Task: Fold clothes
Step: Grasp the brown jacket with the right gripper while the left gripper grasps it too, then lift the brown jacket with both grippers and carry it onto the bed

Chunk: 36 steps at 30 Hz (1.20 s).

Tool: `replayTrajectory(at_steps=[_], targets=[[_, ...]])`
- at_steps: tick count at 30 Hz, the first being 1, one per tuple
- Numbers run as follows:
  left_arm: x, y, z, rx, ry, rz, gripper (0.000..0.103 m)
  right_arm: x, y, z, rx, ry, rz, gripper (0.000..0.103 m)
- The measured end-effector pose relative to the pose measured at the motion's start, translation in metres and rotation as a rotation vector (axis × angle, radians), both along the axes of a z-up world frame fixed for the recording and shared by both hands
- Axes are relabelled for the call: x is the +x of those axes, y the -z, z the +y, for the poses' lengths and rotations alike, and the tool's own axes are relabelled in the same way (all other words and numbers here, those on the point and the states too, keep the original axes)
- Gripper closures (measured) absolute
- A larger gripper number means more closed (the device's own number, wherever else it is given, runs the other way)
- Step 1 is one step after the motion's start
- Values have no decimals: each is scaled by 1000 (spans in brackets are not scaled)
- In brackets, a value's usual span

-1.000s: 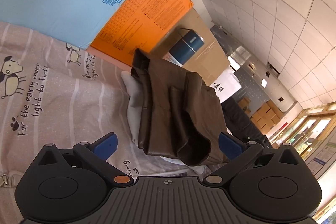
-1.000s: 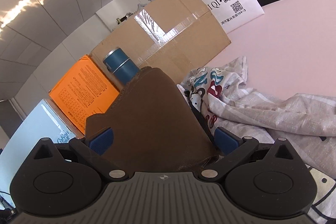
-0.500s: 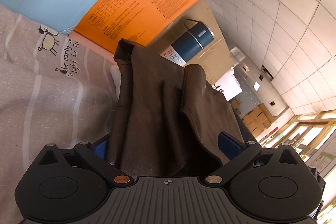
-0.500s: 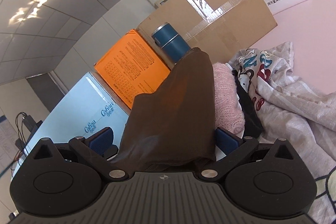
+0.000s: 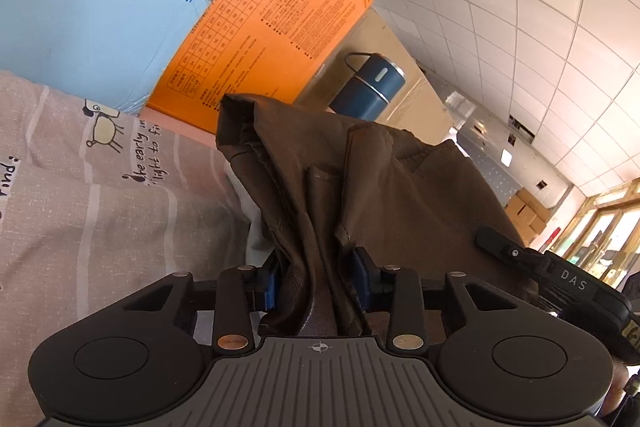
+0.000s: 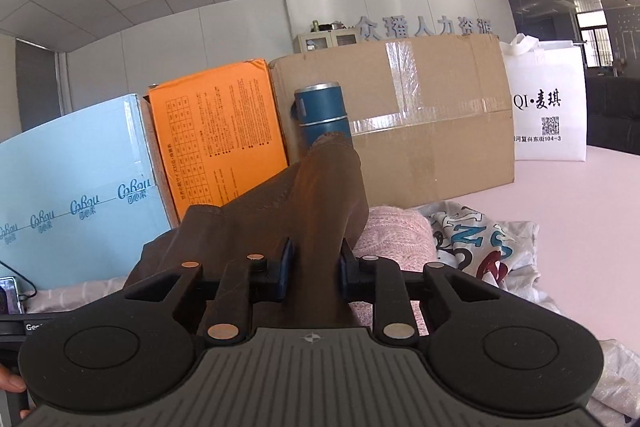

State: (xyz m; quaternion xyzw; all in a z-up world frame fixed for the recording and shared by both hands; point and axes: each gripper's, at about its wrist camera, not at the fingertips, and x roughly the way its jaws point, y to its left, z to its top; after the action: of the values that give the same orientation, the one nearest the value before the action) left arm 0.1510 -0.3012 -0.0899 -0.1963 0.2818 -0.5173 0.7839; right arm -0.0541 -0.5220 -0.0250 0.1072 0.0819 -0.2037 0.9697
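Brown garment clamped in both my grippers.
Left gripper and right gripper jaws pinch bunched edges; it looks soft, limp, light.

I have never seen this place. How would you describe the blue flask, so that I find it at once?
Look at the row of boxes at the back: a light blue box, an orange box, then a big brown cardboard box. The dark blue flask stands upright in front of the cardboard box, beside the orange one. It is the only round, metal-banded thing there, just behind the brown garment.
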Motion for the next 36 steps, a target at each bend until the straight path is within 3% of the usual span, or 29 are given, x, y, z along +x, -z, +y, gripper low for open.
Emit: replayTrajectory(at_steps=[6,13,19,24,28,31,36], targets=[[-15,-15,22,-36,-46,-72,77,-11,-33,48,-67,-72,-88,89],[-20,-26,64,-119,-39,-9,87,-19,-73,111,-102,-216,-168,89],[-23,-40,127,-156,-60,21,88,-16,-91,163,-107,-306,-207,89],[-27,-50,204,-143,-125,10,89,-16,-95,207,-41,-414,-251,89],[-40,-58,281,-100,-209,-58,89,-8,-91,237,48,-524,-273,89],[-54,-60,331,-47,-284,-115,89,6,-84,259,144,-617,-263,89],[-75,-56,390,52,-385,-111,89,30,-64,287,303,-738,-207,89]])
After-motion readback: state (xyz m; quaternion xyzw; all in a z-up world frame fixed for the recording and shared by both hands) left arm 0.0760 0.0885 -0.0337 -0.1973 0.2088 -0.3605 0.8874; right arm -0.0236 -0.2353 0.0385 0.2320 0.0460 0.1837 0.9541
